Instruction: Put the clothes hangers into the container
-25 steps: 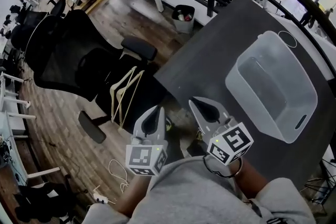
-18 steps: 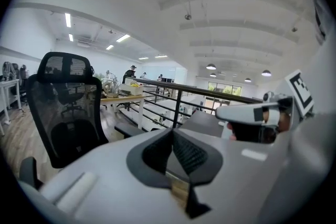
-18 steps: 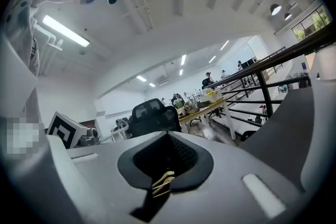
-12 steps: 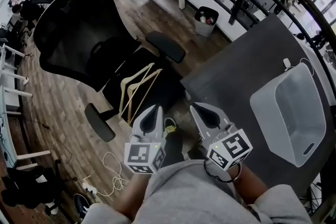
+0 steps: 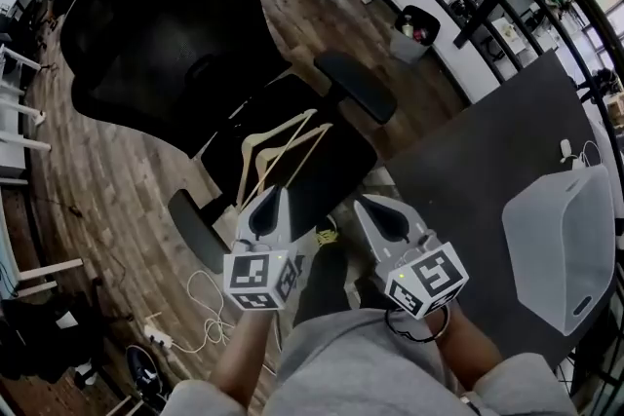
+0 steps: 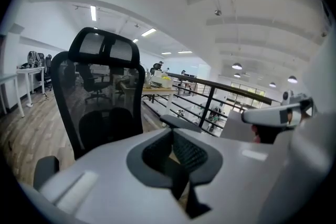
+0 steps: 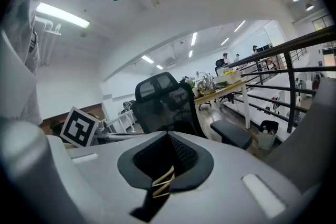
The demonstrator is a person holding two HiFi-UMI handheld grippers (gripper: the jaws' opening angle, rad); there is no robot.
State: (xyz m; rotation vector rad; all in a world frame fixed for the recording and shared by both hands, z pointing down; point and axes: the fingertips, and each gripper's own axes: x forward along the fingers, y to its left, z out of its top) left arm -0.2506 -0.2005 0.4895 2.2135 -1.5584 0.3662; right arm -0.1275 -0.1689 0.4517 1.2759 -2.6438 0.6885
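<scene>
On the black chair (image 5: 175, 34) seat: pale, slim hangers (image 5: 283, 146), at least two, stacked.
Over on the dark table (image 5: 468, 180), one translucent white container (image 5: 561, 244); left gripper (image 5: 271, 192) and right gripper (image 5: 364, 203) both clenched, empty.

Black office chair (image 5: 166, 24) beside dark table (image 5: 478, 180); perhaps a bin (image 5: 417, 24) beyond.

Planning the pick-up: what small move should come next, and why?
Probably open the left gripper and ease it forward toward the wooden hangers. Its jaws are shut and empty, and the hangers lie on the chair seat just beyond its tip.
</scene>
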